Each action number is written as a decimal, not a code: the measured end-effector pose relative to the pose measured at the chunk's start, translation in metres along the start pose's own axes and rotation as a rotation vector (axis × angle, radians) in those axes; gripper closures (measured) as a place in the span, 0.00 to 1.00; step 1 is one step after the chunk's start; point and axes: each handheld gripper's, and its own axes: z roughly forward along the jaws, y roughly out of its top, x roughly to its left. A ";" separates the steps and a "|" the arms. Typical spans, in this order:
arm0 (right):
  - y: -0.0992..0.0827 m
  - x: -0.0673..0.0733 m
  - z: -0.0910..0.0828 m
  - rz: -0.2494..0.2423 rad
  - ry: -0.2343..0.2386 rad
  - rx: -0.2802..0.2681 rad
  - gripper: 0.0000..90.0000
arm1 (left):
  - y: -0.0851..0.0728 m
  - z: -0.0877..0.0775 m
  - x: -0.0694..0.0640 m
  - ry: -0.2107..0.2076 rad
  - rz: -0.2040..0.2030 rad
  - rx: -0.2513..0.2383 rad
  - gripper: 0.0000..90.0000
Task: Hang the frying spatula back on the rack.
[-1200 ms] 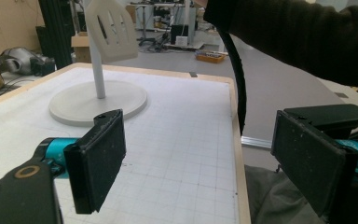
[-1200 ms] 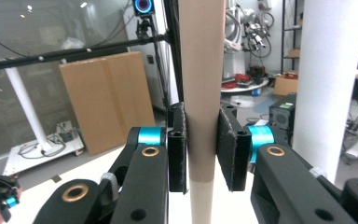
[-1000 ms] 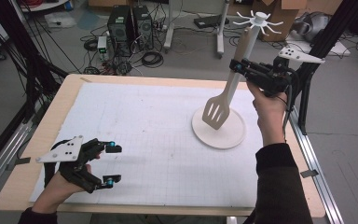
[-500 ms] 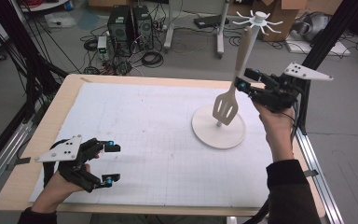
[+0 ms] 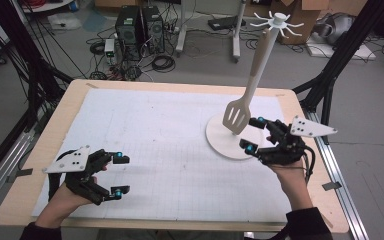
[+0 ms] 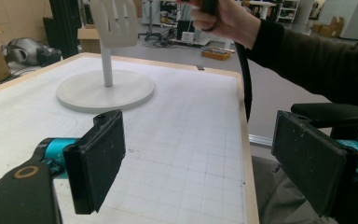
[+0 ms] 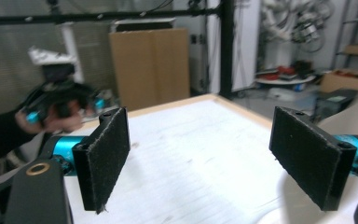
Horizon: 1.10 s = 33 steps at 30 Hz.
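One spatula (image 5: 237, 116), one stand (image 5: 230, 140), two grippers

Spatula (image 6: 115, 22) handle beyond top edge

Pale wood rims the desk (image 5: 70, 105), its edge smooth and light-toned, and a white matt sheet (image 5: 155, 130) printed with a faint grid covers the top. The stand (image 5: 228, 145) looks like matt off-white plastic, round base and post alike. Hanging on it, the slotted spatula (image 5: 236, 115) shows a pale, dull, wood-like finish. Each gripper, left gripper (image 6: 209, 154) and right gripper (image 7: 205, 154), carries black, rough, grainy pads beside glossy teal metal-looking fittings.
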 end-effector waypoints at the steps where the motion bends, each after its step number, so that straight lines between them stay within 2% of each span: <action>1: -0.006 0.002 0.002 -0.002 0.010 0.011 0.20 | -0.001 0.000 0.001 0.001 -0.004 -0.001 0.20; 9: -0.050 0.019 0.018 -0.012 0.080 0.094 0.19 | -0.011 -0.001 0.011 0.022 -0.016 0.001 0.20; 10: -0.050 0.019 0.018 -0.012 0.080 0.094 0.19 | -0.011 -0.001 0.011 0.022 -0.016 0.001 0.20; 11: -0.055 0.020 0.021 -0.015 0.092 0.107 0.19 | -0.013 -0.001 0.012 0.023 -0.014 0.009 0.20; 12: -0.066 0.023 0.026 -0.020 0.103 0.149 0.19 | -0.016 0.000 0.013 0.028 -0.017 0.011 0.21; 14: -0.072 0.026 0.028 -0.027 0.106 0.159 0.19 | -0.019 0.000 0.014 0.039 -0.016 0.016 0.21; 19: -0.085 0.030 0.030 -0.057 0.098 0.182 0.21 | -0.027 -0.002 0.018 0.060 -0.028 0.016 0.21; 23: -0.092 0.027 0.031 -0.053 0.082 0.192 0.21 | -0.029 -0.005 0.020 0.062 -0.029 0.012 0.22; 25: -0.096 0.023 0.032 -0.043 0.072 0.215 0.24 | -0.030 -0.008 0.019 0.068 -0.026 0.012 0.22; 33: -0.101 0.021 0.032 -0.041 0.081 0.202 0.23 | -0.030 -0.009 0.019 0.078 -0.031 0.008 0.22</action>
